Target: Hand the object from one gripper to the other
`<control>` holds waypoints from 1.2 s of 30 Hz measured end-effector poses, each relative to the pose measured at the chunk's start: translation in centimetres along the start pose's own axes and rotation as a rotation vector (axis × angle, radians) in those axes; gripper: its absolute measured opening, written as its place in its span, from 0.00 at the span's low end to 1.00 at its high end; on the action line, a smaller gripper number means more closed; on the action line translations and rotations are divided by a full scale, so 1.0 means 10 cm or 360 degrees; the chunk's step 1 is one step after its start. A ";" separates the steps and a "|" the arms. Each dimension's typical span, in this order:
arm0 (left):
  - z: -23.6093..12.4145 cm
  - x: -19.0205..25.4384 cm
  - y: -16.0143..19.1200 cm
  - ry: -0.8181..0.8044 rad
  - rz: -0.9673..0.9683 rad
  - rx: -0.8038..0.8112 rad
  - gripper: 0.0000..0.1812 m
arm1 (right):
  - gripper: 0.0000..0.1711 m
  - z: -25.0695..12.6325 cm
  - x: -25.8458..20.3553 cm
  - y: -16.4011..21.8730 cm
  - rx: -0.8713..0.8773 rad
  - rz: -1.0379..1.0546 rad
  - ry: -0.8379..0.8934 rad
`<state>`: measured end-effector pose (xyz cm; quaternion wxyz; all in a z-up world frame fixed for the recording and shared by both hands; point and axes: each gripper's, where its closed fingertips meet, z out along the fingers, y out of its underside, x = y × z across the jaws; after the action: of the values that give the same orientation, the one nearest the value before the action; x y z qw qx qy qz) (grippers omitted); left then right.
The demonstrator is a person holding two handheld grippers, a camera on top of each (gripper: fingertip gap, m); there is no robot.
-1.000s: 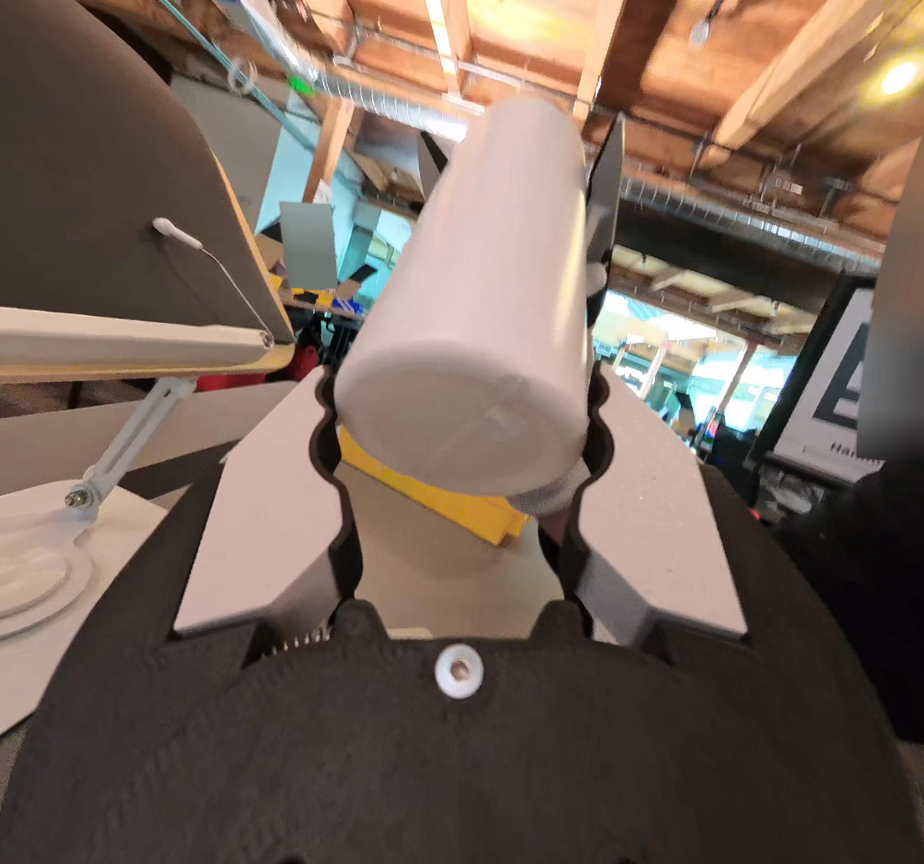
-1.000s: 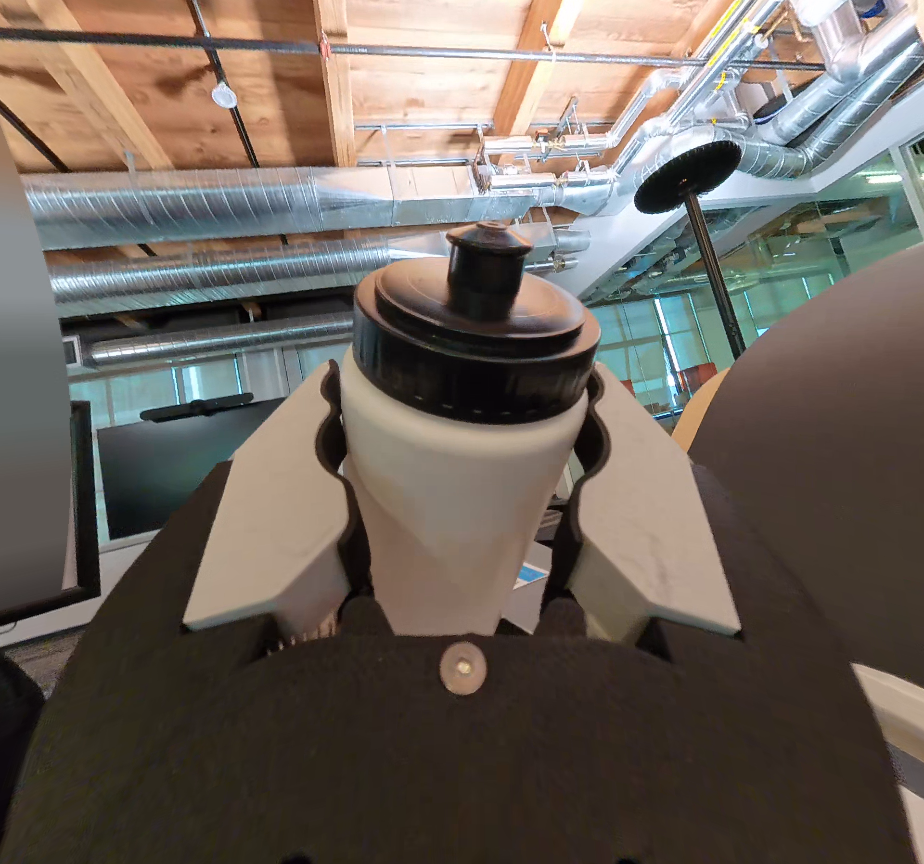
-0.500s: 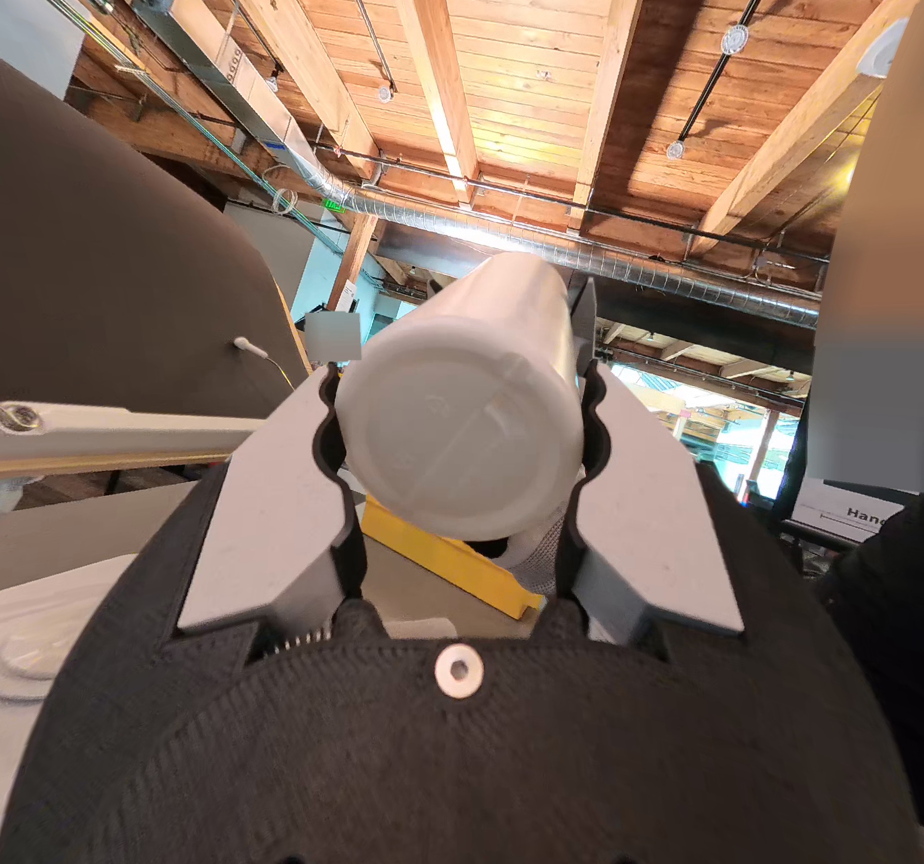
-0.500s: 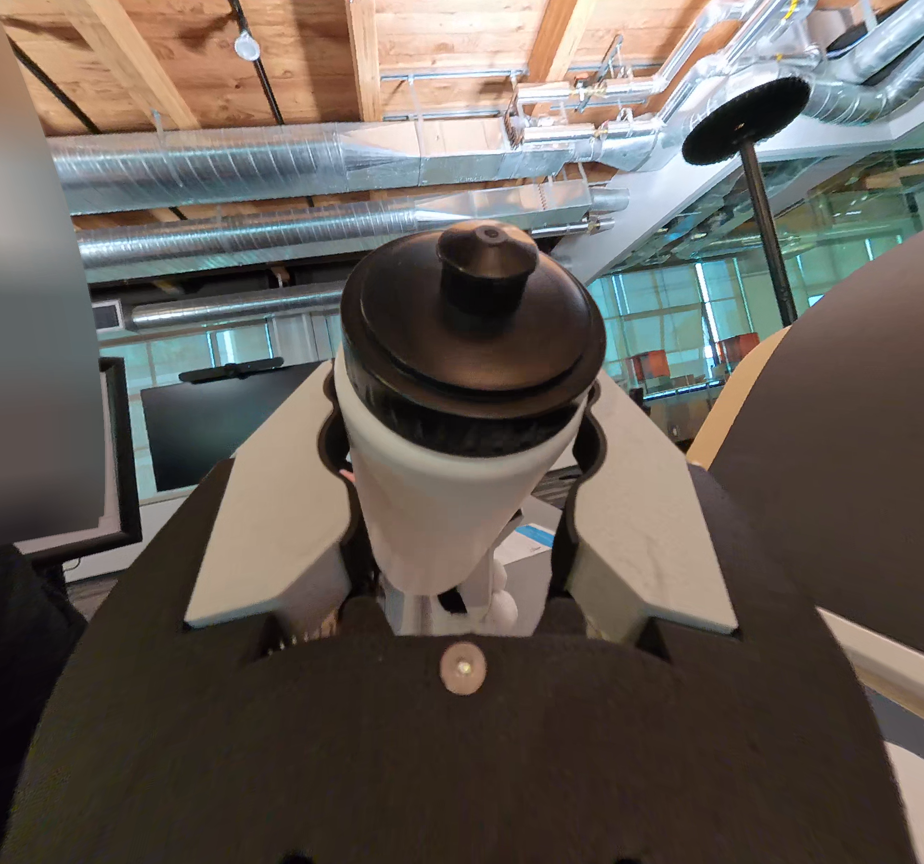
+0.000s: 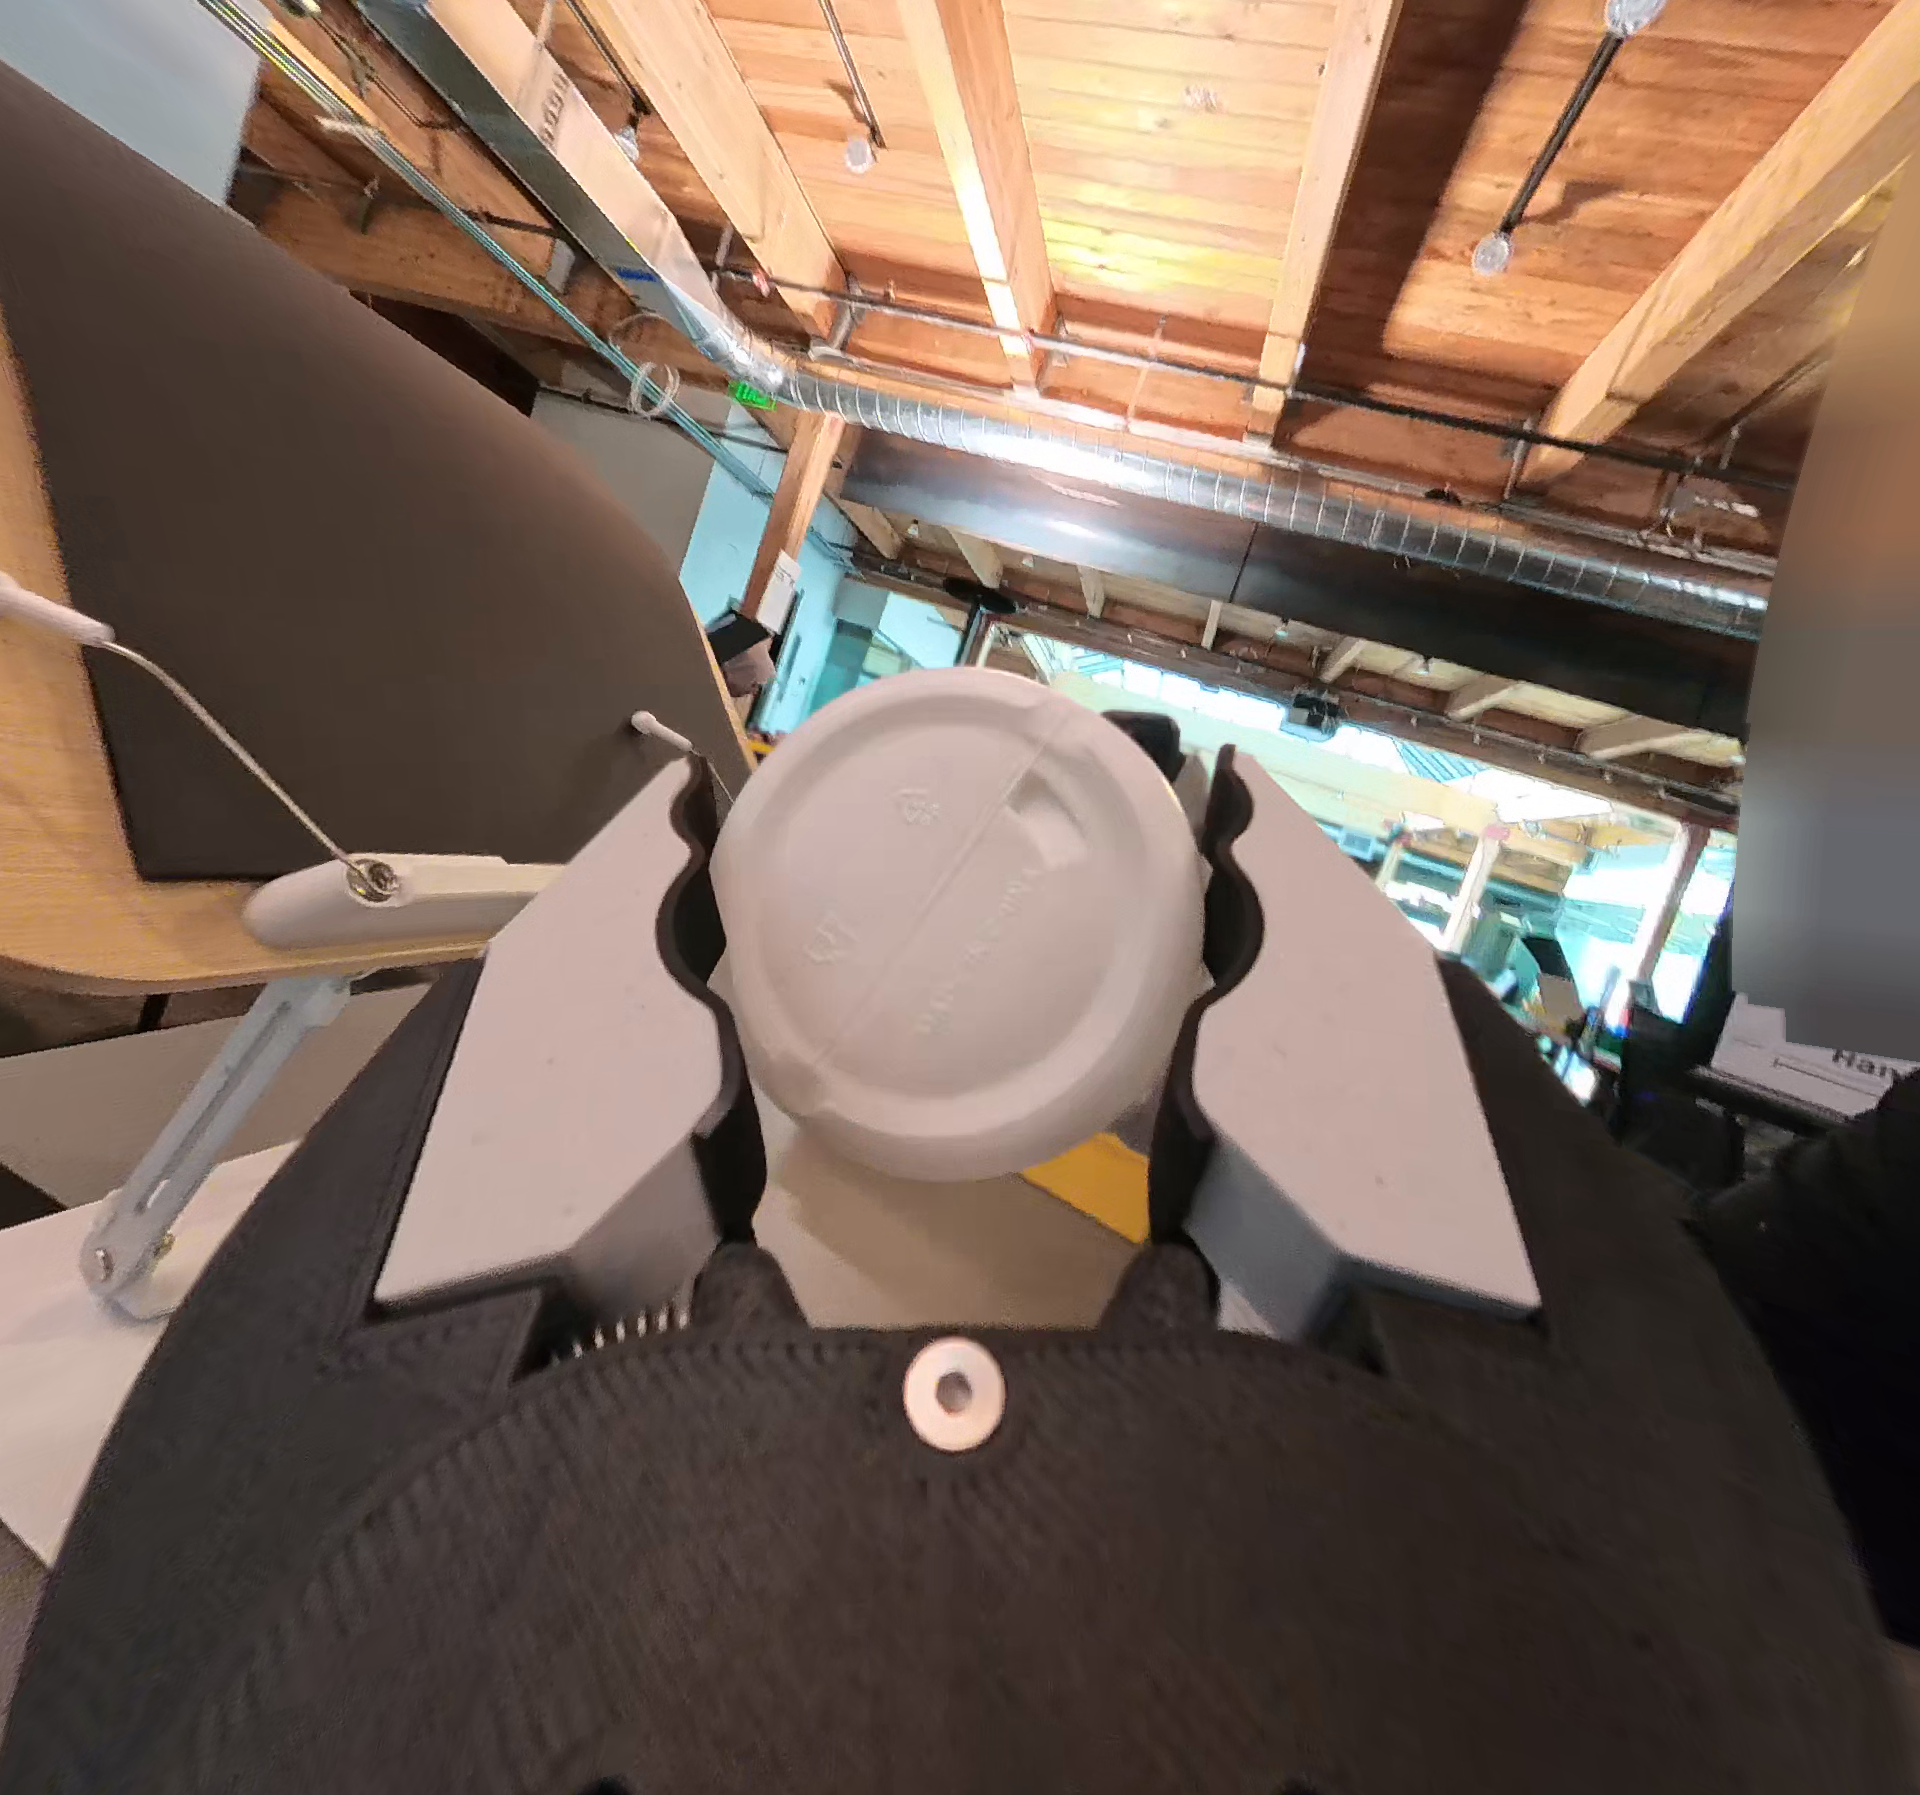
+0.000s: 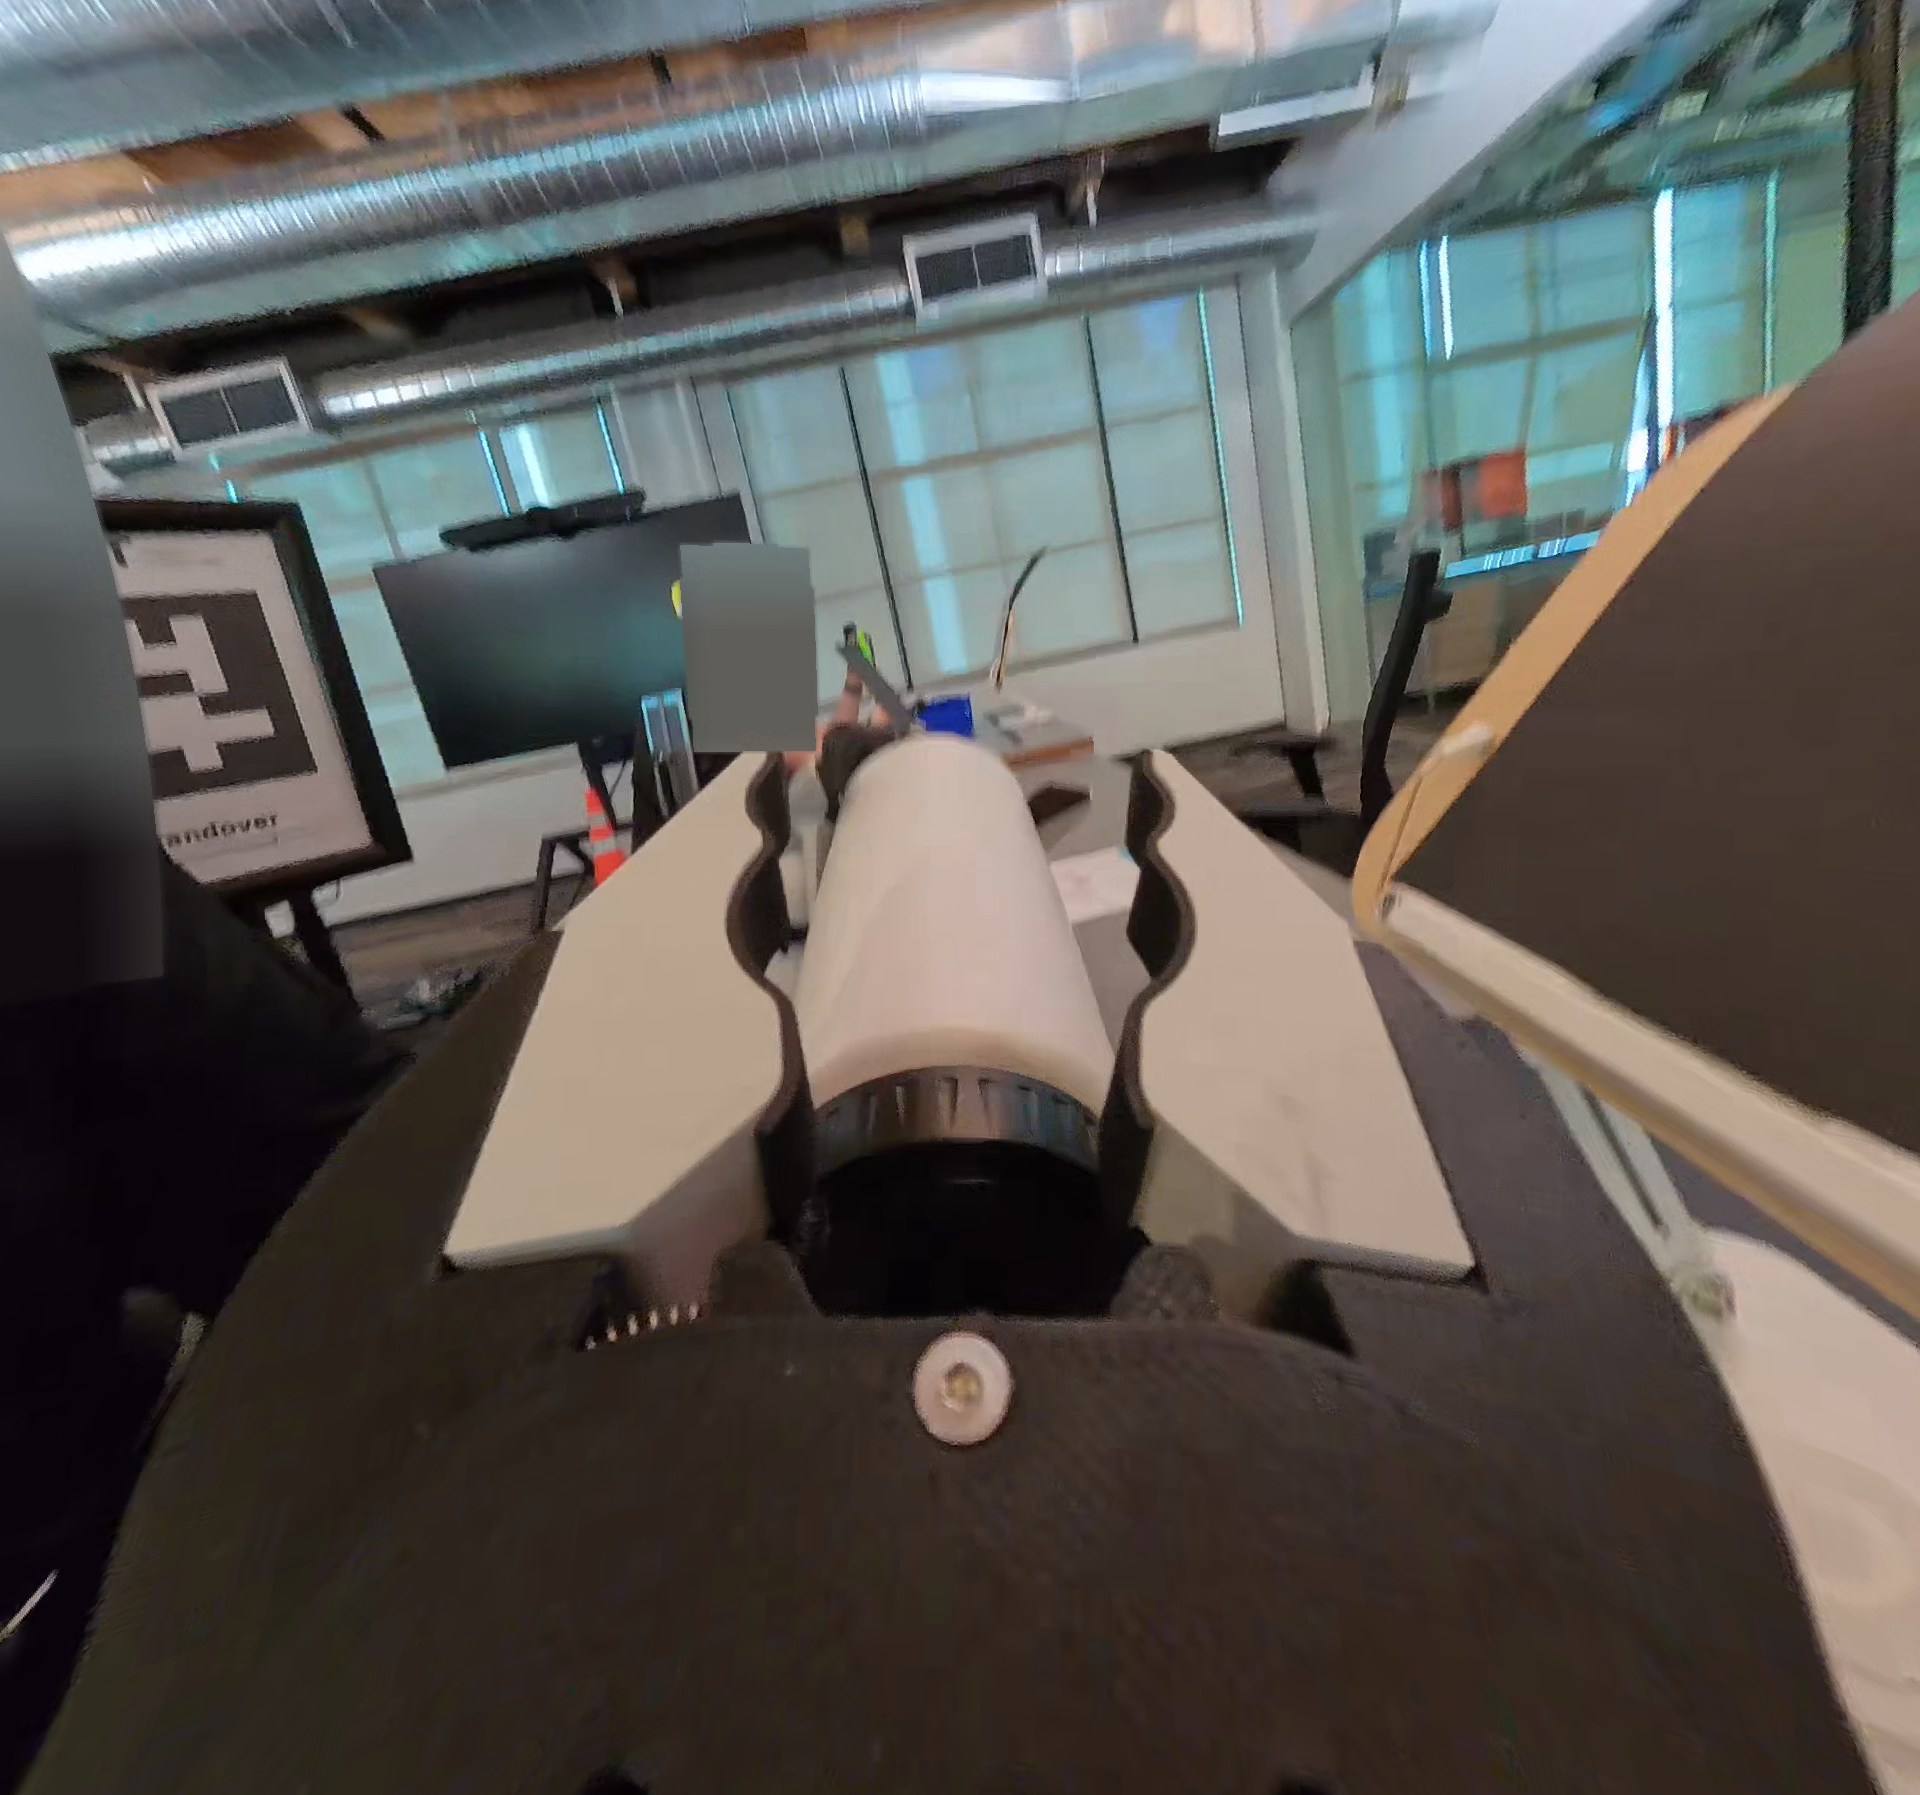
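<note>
White plastic bottle (image 5: 961, 924): black screw cap (image 6: 956, 1122); held in the air between both grippers.
Left gripper (image 5: 961, 872): fingers beside the bottle's base; contact on either side unclear, cannot tell whether it grips.
Right gripper (image 6: 956, 872): jaws pinch the cap end, near their roots.
Backdrop: wooden ceiling beams (image 5: 966, 124), silver ducts (image 6: 520, 0).

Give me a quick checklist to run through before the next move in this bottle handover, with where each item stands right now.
1. Left gripper jaws pressed on the white plastic bottle near its base: ok.
2. Right gripper clamped on the black ribbed cap: cannot tell; the jaws flank it closely.
3. Bottle lying lengthwise between the right jaws: ok.
4. Right wrist view sharp: not ok, blurred.
5. Clearance from the wood-edged dark panel: cannot tell.
</note>
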<state>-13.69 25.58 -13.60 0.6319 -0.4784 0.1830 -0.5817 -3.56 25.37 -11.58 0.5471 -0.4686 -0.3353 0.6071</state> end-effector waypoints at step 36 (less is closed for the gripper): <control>-0.73 -0.68 1.82 -0.0643 -0.0511 -0.1417 0.37 | 0.59 -0.37 0.21 2.45 -0.1706 0.0427 0.0264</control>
<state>-11.01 26.50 -34.16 0.2925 -0.8259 0.2116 -0.4331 -8.58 22.76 -35.77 0.1748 -0.7660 -0.4904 0.3771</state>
